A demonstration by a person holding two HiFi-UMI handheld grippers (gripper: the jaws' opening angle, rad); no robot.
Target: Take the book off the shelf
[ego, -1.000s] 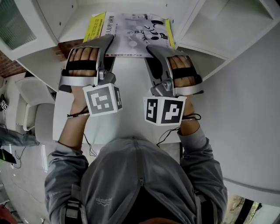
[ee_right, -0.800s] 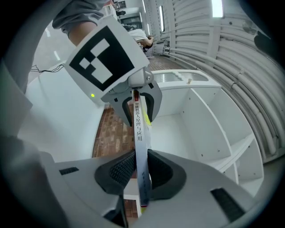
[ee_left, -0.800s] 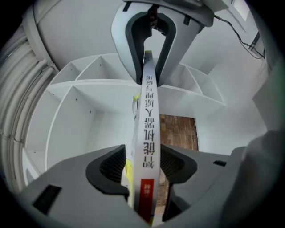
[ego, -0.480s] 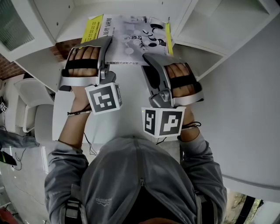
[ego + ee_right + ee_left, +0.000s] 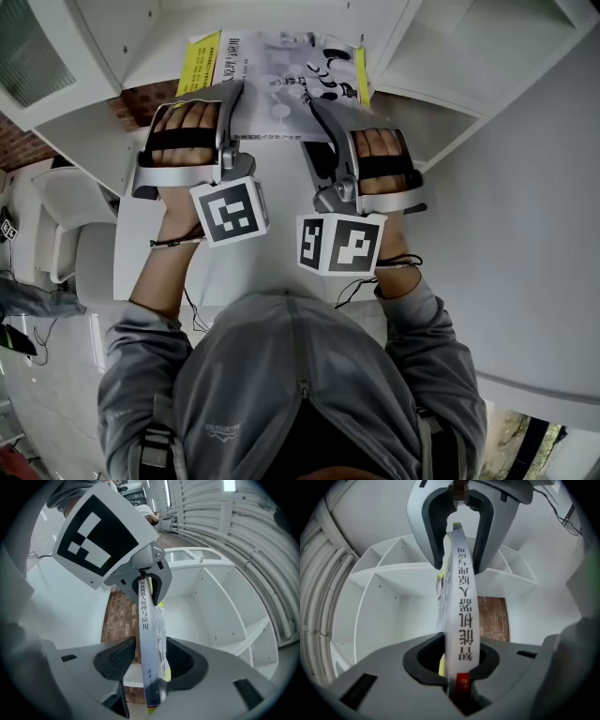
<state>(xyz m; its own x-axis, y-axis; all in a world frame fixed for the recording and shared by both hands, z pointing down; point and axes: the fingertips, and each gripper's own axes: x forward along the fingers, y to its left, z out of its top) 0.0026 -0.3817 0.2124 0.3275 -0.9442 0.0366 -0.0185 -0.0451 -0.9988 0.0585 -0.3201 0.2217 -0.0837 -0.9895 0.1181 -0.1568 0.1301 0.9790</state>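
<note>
At shelf (image 5: 127, 52): left tongs (image 5: 457, 656) just clamped thin book (image 5: 291, 75); right tongs (image 5: 145, 660) just opened astride.

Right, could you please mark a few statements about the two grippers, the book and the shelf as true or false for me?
1. The left gripper is shut on the book. True: its jaws have just been closing, and the book's spine sits pinched between them.
2. The right gripper clamps the book tightly. False: its jaws have just been opening, and a gap shows beside the book that stands between them.
3. The shelf is made of dark wood. False: it is white.
4. The book's cover carries a yellow band. True.
</note>
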